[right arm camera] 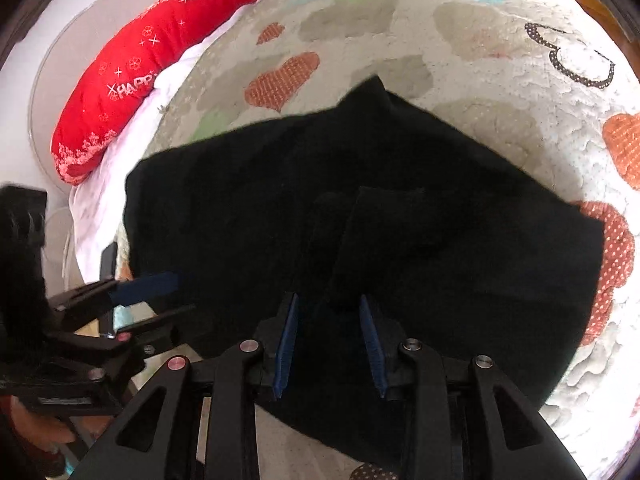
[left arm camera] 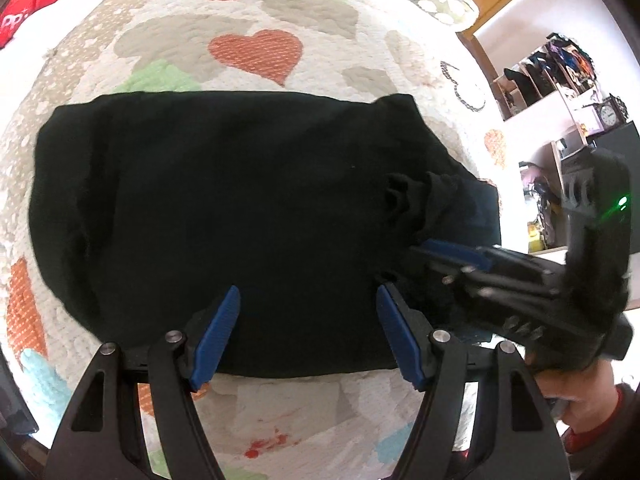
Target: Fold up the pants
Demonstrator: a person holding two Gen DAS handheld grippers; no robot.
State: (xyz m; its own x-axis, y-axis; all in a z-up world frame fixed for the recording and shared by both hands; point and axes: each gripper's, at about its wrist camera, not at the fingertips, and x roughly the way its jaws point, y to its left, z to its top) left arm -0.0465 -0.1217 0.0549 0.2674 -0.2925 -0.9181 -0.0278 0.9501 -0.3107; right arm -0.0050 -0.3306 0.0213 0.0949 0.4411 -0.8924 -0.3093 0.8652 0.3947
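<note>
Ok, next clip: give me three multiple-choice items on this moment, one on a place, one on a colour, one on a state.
1. What do the black pants lie on?
A. a heart-patterned quilt
B. a wooden floor
C. a glass table

2. What colour is the pillow past the quilt's edge?
A. blue
B. red
C. yellow

3. How do the left tongs stand?
A. open, nothing clamped
C. shut on a pillow
B. shut on a sock

Key: 1 A, the quilt with hearts surrounds the pants; 2 B, the cushion is red with white print; 3 A, their blue pads stand well apart over the cloth.
</note>
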